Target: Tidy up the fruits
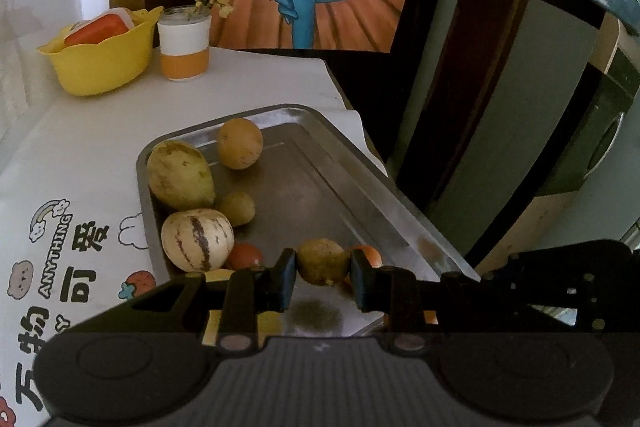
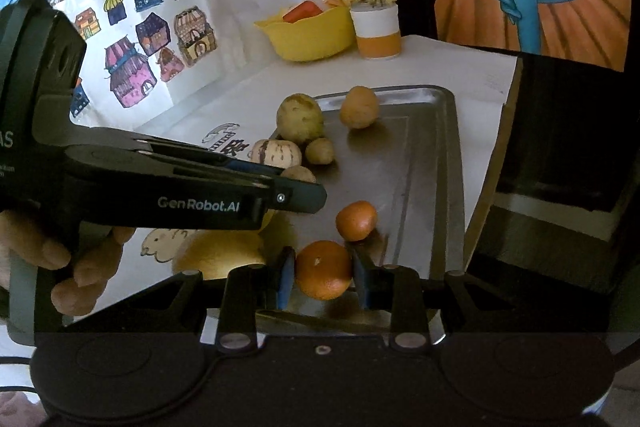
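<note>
Left gripper is grasping a brownish fruit over the tray. Right gripper is clamped on an orange at the tray's near edge. Far half is mostly bare.

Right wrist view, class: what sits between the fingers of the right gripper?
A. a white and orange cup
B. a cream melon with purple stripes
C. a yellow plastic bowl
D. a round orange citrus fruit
D: the round orange citrus fruit is pinched in the right gripper over the near edge of the metal tray.
</note>
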`<state>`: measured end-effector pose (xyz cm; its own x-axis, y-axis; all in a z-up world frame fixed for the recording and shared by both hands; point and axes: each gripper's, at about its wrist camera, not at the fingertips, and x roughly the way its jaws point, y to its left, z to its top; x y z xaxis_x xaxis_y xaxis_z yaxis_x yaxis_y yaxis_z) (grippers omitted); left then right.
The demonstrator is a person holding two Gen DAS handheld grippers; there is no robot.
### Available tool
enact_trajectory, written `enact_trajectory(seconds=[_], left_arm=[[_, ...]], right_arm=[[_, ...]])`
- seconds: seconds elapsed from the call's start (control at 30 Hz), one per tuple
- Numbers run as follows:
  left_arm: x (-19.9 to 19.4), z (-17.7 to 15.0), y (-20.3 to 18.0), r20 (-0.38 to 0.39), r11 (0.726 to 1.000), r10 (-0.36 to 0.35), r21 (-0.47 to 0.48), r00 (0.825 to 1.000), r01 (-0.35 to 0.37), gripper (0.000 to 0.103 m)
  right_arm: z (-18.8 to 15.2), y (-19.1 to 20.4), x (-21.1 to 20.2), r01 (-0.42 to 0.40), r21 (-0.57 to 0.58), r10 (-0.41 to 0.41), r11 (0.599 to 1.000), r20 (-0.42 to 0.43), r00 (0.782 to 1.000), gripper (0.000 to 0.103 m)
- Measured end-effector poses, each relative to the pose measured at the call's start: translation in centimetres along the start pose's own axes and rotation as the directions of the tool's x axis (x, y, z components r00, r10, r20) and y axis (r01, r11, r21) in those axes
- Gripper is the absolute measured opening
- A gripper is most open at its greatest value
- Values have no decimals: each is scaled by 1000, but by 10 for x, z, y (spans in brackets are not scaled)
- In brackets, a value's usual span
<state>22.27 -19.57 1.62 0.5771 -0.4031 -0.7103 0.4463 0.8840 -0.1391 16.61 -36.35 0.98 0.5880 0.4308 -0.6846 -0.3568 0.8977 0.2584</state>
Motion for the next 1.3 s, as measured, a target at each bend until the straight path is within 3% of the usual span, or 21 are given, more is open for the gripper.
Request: enact_trajectory(seconds=[0.77, 0.83, 0.9, 1.03, 1.3], left_arm=[[14, -1, -1, -27, 999, 28, 44, 999, -27, 34], [12, -1, 1, -27, 999, 25, 36, 999, -24, 38], [8, -2, 2, -19, 1000, 16, 24, 1000, -16, 50], [-5, -3, 4, 24, 1000, 2, 1, 1000, -2, 62], [-46, -9, 14, 144, 997, 53, -62, 988, -44, 96]], right_arm=[[-13, 7, 11, 83, -24, -81, 996, 68, 994, 37], [-13, 8, 9, 90, -21, -89, 996, 72, 993, 39], [-13, 9, 6, 101, -15, -100, 995, 82, 992, 45], [-14, 12, -6, 133, -3, -132, 991, 130, 983, 65], [-19, 28, -33, 178, 27, -180, 984, 225, 958, 91]])
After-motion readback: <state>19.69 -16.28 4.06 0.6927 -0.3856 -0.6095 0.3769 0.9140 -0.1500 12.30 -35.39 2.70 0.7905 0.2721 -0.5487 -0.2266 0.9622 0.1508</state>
